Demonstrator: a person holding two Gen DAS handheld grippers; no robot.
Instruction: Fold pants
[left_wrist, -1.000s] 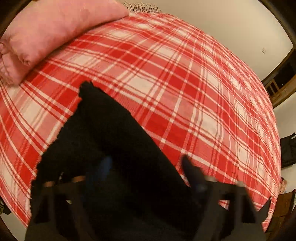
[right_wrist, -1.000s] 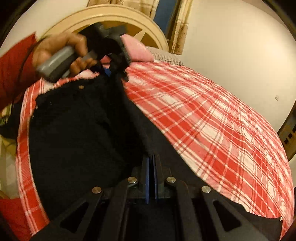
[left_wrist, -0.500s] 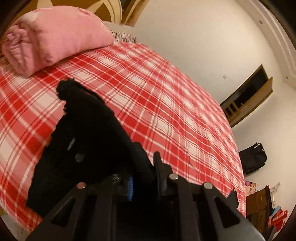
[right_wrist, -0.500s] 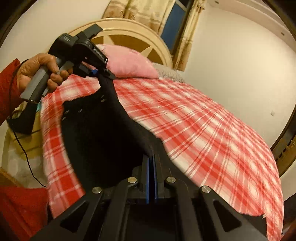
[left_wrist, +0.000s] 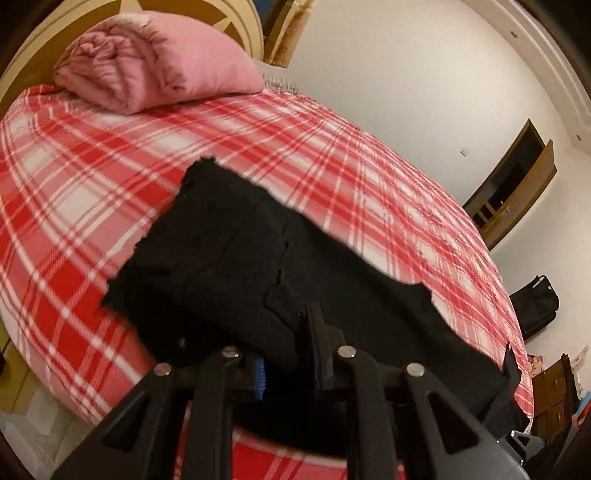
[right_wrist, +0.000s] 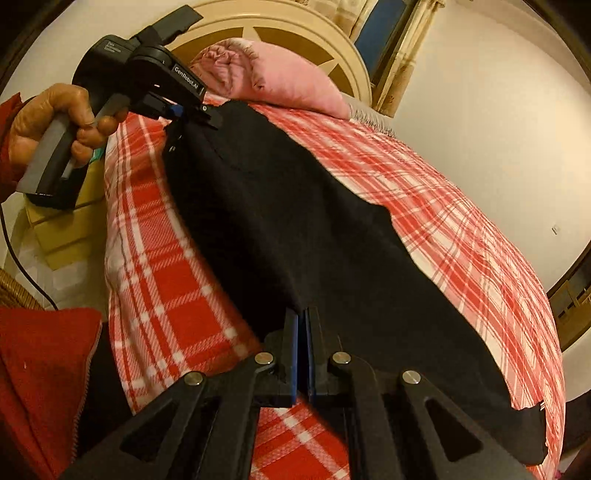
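Black pants (left_wrist: 229, 258) lie spread over a red plaid bedspread (left_wrist: 332, 166). My left gripper (left_wrist: 291, 343) is shut on a fold of their near edge, and the dark cloth covers its fingertips. In the right wrist view the pants (right_wrist: 295, 221) stretch from my right gripper (right_wrist: 303, 325), shut on their near edge, up to the left gripper (right_wrist: 207, 116). A hand (right_wrist: 55, 118) holds that left gripper at the pants' far corner.
A pink pillow (left_wrist: 159, 59) lies at the head of the bed against a cream headboard (right_wrist: 280, 29). A yellowish box (right_wrist: 66, 229) and a wicker basket (right_wrist: 14, 295) stand left of the bed. A black bag (left_wrist: 535, 302) sits by the far wall.
My left gripper went from open over the pants to shut on them. Both grippers moved back from the pillow, and the pants now stretch between them.
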